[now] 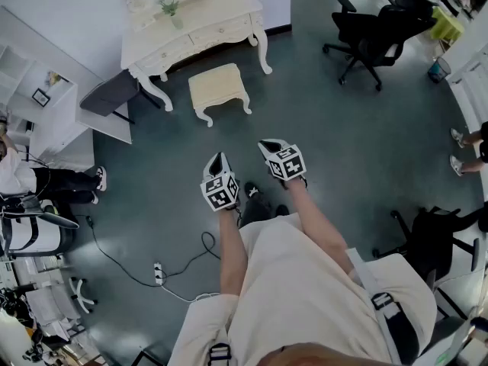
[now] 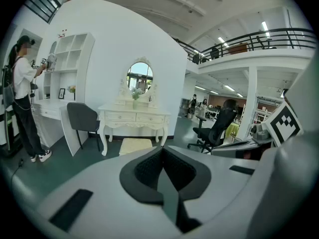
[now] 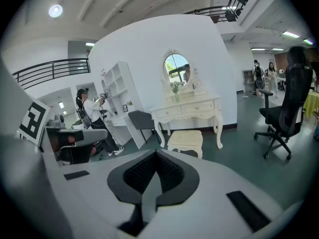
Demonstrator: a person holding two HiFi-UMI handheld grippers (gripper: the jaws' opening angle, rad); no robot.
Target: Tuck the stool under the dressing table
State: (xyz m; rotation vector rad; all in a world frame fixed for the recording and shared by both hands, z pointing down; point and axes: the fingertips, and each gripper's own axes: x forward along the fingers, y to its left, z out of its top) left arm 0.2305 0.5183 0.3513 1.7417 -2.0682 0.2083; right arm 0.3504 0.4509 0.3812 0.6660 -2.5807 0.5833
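Observation:
The cream stool stands on the dark floor, out in front of the white dressing table and apart from it. An oval mirror tops the table. Both grippers hover well short of the stool and point toward it. My left gripper is shut and holds nothing. My right gripper is likewise shut and empty. The left gripper view shows the stool beyond the closed jaws of the left gripper. From the right gripper, the stool sits below the table.
A grey chair stands left of the table by a white shelf desk. A black office chair is at the back right, another at right. A person stands at left. A power strip and cable lie on the floor.

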